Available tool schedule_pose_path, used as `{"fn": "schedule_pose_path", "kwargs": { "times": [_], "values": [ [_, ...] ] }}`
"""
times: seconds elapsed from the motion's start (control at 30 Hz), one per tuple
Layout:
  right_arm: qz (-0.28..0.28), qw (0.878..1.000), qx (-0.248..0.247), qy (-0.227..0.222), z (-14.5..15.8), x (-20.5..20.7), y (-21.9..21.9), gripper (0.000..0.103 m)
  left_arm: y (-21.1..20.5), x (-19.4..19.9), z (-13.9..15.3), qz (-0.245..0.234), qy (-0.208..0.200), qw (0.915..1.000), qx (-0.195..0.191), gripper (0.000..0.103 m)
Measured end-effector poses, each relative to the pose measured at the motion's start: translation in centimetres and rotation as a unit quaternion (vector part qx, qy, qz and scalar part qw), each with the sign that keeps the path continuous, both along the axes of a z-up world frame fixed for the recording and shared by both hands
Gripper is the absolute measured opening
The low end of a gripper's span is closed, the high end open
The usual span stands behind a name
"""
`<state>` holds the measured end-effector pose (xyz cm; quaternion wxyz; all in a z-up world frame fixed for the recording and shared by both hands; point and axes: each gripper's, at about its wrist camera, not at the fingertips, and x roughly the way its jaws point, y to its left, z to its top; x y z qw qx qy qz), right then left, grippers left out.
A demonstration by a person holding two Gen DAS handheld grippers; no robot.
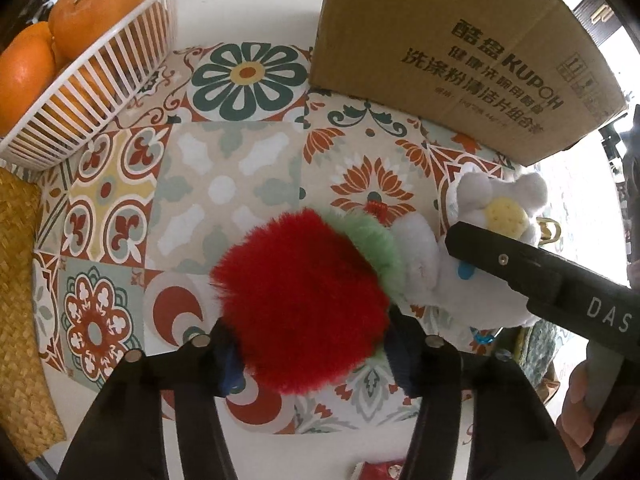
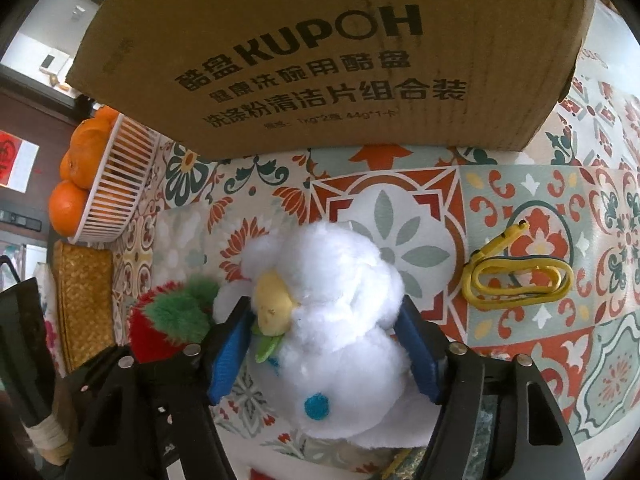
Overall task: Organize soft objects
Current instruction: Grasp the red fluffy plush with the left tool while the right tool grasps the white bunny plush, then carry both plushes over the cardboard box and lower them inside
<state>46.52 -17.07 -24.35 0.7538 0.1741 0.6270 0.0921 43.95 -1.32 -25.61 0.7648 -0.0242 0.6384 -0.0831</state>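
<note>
A red fluffy plush with a green ruff (image 1: pixel 300 300) sits between the fingers of my left gripper (image 1: pixel 316 354), which is shut on it, low over the patterned tablecloth. It also shows in the right wrist view (image 2: pixel 160 320). A white plush with a yellow flower face (image 2: pixel 332 320) is between the blue pads (image 2: pixel 228 356) of my right gripper (image 2: pixel 324 354), which is shut on it. That white plush (image 1: pixel 492 216) lies just right of the red one, with the right gripper's finger across it. A brown cardboard box (image 2: pixel 320 52) stands behind both.
A white slatted basket (image 1: pixel 84 92) of oranges (image 1: pixel 96 12) stands at the back left, also seen in the right wrist view (image 2: pixel 116 196). A woven straw mat (image 1: pixel 20 300) lies at the left. A yellow strap (image 2: pixel 516 276) lies on the cloth to the right.
</note>
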Motion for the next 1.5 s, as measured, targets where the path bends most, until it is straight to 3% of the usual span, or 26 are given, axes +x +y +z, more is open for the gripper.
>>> {"fn": "schedule_pose_path", "kwargs": {
  "times": [0.13,0.53,1.1,1.5],
  "values": [
    [0.001,1.0,-0.009,-0.007,0.4,-0.3,0.0,0.066,0.1,-0.4,0.1,0.001,-0.012,0.9999,0.002,0.043],
    [0.005,0.999,-0.029,-0.029,2.2,-1.7,-0.4,0.064,1.1,-1.2,2.4,0.007,-0.049,0.9988,-0.001,0.039],
    [-0.004,0.995,-0.041,-0.093,7.4,-3.4,-1.6,0.064,0.6,-3.5,9.9,0.011,-0.134,0.9909,0.008,0.038],
    [-0.011,0.985,-0.055,-0.165,13.7,-4.6,-2.4,0.064,0.5,-4.4,15.2,0.014,-0.196,0.9805,-0.003,0.039]
  ]
}}
